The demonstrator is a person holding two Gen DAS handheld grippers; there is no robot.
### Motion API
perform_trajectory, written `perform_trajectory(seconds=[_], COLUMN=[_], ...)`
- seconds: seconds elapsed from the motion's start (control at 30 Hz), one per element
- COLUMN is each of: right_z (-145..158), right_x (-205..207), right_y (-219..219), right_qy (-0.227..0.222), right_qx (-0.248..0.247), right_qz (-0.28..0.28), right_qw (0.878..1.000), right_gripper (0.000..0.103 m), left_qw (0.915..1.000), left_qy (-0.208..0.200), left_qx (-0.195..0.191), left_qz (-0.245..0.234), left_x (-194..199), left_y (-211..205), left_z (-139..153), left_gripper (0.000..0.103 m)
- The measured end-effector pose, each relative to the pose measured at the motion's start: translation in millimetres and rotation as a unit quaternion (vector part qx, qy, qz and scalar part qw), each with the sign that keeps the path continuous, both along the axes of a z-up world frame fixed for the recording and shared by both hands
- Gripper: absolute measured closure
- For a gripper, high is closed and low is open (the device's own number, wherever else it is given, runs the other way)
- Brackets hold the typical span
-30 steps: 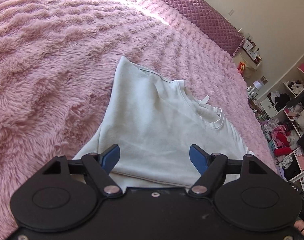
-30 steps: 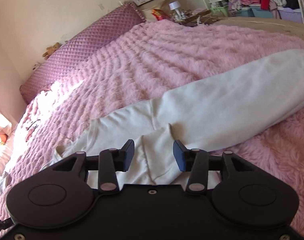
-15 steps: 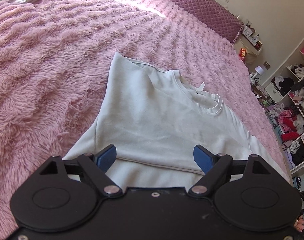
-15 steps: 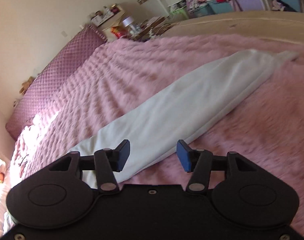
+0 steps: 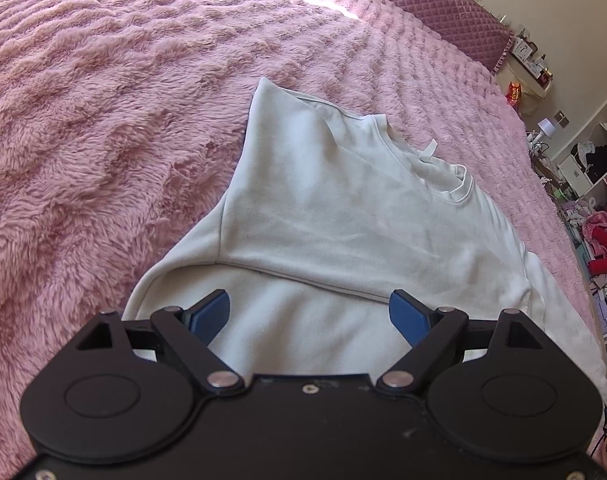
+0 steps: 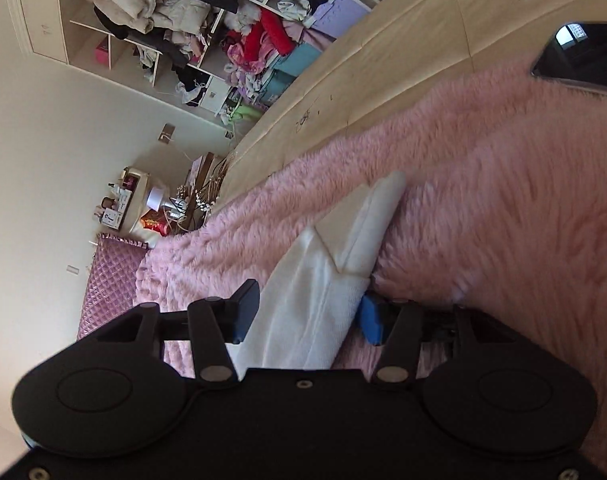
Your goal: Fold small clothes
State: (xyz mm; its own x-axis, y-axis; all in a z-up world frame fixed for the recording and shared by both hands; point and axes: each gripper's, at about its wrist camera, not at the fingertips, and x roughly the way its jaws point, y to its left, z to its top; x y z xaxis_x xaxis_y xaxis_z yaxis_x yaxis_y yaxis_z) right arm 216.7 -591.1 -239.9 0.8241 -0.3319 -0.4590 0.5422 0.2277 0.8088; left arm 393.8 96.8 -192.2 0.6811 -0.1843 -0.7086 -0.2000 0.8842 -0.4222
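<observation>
Pale mint-white cotton sweatshirt (image 5: 343, 216) lying on the fluffy pink bed blanket (image 5: 103, 140), one side folded in. Right claw (image 6: 307, 316), jaws apart, straddles the sleeve cuff (image 6: 355, 240): close squarely on it, then carry it across the body. Left claw (image 5: 309, 314) hangs wide open above the hem, holding nothing.

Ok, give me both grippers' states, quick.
Left gripper: open, above the sweatshirt, holding nothing.
Right gripper: open around the sleeve, not clamped.
</observation>
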Motion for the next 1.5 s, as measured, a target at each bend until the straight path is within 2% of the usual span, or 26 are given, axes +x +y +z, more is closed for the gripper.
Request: perform_trajectory(seconds=[0.03, 0.07, 0.1, 0.13, 0.2, 0.33, 0.4, 0.5, 0.57, 0.67, 0.73, 0.8, 0.87, 0.9, 0.93, 1.07, 1.17, 1.2, 1.27, 1.33, 1.43, 1.47, 1.5], right_z=[1.8, 6.7, 12.6, 19.2, 40.5, 98.7, 129.3, 164.5, 175.5, 169.9, 152.4, 132.2, 117.2, 112.6, 109.0, 93.4, 82.2, 76.7, 65.1, 60.0, 55.1, 53.9, 51.4], right_x=[3.6, 8.6, 11.8, 14.3, 13.5, 25.7, 40.6, 71.5, 87.9, 115.7, 129.1, 135.6, 129.3, 125.8, 122.0, 111.7, 108.5, 108.1, 101.4, 94.9, 90.9, 90.8, 92.6], right_y=[0.5, 0.4, 0.2, 1.3, 9.4, 51.2, 92.3, 180.1, 247.0, 357.8, 423.1, 470.5, 493.9, 493.7, 486.3, 428.0, 377.2, 359.6, 333.8, 321.2, 317.6, 318.6, 319.6], right_qy=[0.011, 0.035, 0.056, 0.07, 0.072, 0.03, 0.0, -0.053, -0.092, -0.126, -0.12, -0.093, -0.065, -0.059, -0.056, -0.008, 0.036, 0.052, 0.066, 0.077, 0.078, 0.078, 0.078], right_qx=[-0.004, -0.015, -0.029, -0.044, -0.079, -0.14, -0.175, -0.215, -0.22, -0.198, -0.174, -0.158, -0.163, -0.162, -0.157, -0.141, -0.146, -0.141, -0.125, -0.123, -0.127, -0.13, -0.134], right_qz=[0.0, 0.004, 0.012, 0.02, 0.029, 0.09, 0.145, 0.249, 0.322, 0.438, 0.502, 0.553, 0.568, 0.571, 0.568, 0.517, 0.47, 0.453, 0.433, 0.423, 0.425, 0.428, 0.432], right_qw=[1.0, 0.999, 0.998, 0.996, 0.994, 0.986, 0.974, 0.943, 0.916, 0.868, 0.839, 0.813, 0.804, 0.802, 0.806, 0.844, 0.87, 0.879, 0.89, 0.895, 0.893, 0.891, 0.889], right_gripper=[0.059, 0.072, 0.095, 0.096, 0.096, 0.097, 0.097, 0.097, 0.097, 0.095, 0.093, 0.05, 0.048, 0.048, 0.048, 0.047, 0.047, 0.047, 0.047, 0.047, 0.047, 0.047, 0.047], left_qw=[1.0, 1.0, 1.0, 1.0, 0.9999, 0.9994, 0.999, 0.9977, 0.997, 0.9964, 0.9961, 0.9958, 0.9951, 0.9948, 0.9944, 0.9932, 0.9936, 0.9956, 0.9971, 0.9887, 0.9762, 0.9721, 0.9693], left_qy=[0.0, 0.0, 0.001, 0.002, 0.001, -0.008, -0.01, -0.015, -0.018, -0.025, -0.026, -0.024, -0.023, -0.024, -0.026, -0.026, -0.038, -0.046, -0.071, -0.09, -0.1, -0.101, -0.099], left_qx=[0.001, -0.001, -0.004, -0.008, -0.015, -0.031, -0.043, -0.065, -0.075, -0.081, -0.084, -0.089, -0.095, -0.098, -0.102, -0.11, -0.105, -0.081, 0.006, 0.091, 0.157, 0.173, 0.183], left_qz=[0.001, 0.001, 0.001, 0.0, -0.005, -0.012, -0.01, -0.008, -0.004, -0.001, 0.002, 0.007, 0.013, 0.015, 0.017, 0.028, 0.016, 0.005, -0.029, -0.078, -0.112, -0.122, -0.131], left_x=[-0.4, -1.1, -1.2, -1.6, -2.6, -6.0, -7.7, -10.7, -13.7, -17.6, -18.6, -18.7, -17.1, -16.1, -14.5, 0.2, 16.5, 21.6, 33.5, 47.8, 67.8, 76.5, 83.5], left_y=[0.7, 2.1, 3.5, 5.1, 7.4, 13.6, 18.3, 26.7, 32.4, 39.9, 45.0, 49.8, 54.6, 56.4, 58.1, 55.0, 35.8, 24.5, -6.0, -39.4, -71.2, -81.2, -87.7], left_z=[0.3, 0.7, 0.8, 0.8, 1.6, 0.6, -0.6, -1.6, -0.2, 4.0, 5.7, 6.1, 5.9, 5.6, 5.1, -2.5, -3.1, 0.4, 9.4, 14.8, 13.2, 11.4, 9.3], left_gripper=[0.016, 0.015, 0.015, 0.015, 0.015, 0.015, 0.015, 0.015, 0.015, 0.015, 0.015, 0.015, 0.015, 0.015, 0.015, 0.015, 0.015, 0.015, 0.015, 0.015, 0.015, 0.018, 0.036])
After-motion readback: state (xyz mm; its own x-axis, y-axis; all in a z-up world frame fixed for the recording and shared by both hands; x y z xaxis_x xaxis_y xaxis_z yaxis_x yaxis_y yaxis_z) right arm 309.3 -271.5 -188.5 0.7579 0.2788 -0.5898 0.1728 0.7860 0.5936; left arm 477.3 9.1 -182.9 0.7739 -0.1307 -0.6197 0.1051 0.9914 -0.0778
